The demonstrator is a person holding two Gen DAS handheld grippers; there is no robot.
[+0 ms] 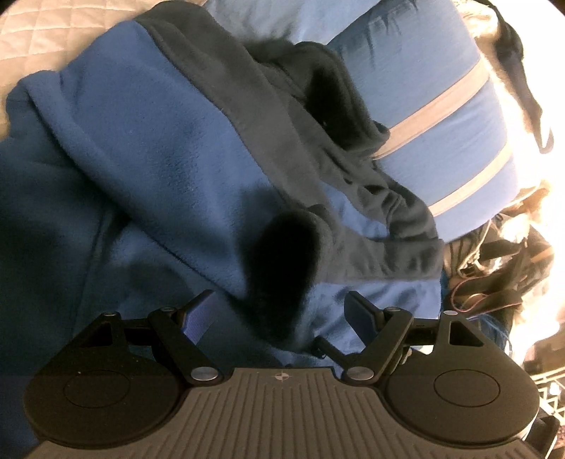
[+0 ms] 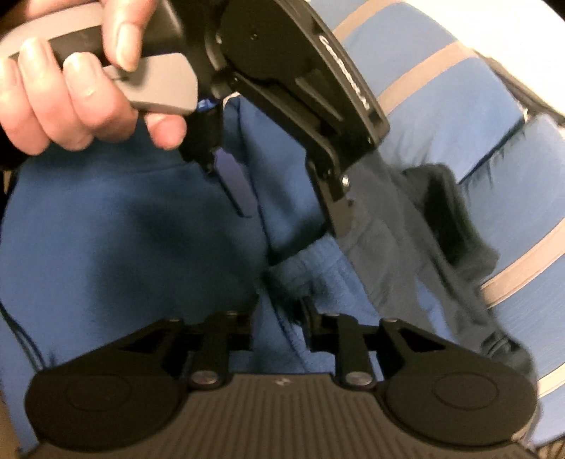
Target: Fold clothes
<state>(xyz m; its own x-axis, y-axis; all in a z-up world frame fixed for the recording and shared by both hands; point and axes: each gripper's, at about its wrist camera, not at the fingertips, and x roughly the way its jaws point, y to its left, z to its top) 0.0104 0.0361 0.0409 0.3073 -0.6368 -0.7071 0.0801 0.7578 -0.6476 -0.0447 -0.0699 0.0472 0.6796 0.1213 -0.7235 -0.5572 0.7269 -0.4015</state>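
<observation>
surface: blue striped bedding (image 1: 455, 116) | on it: blue fleece garment (image 1: 141, 148), crumpled

I think I am working in a home, probably a bedroom. At eleven o'clock in the left wrist view there is a pale quilted cover (image 1: 53, 31), like on a bed. From twelve to three o'clock lies blue bedding with grey stripes (image 1: 448, 116). At four o'clock I see tangled cables (image 1: 494, 282), but they are overexposed.
</observation>
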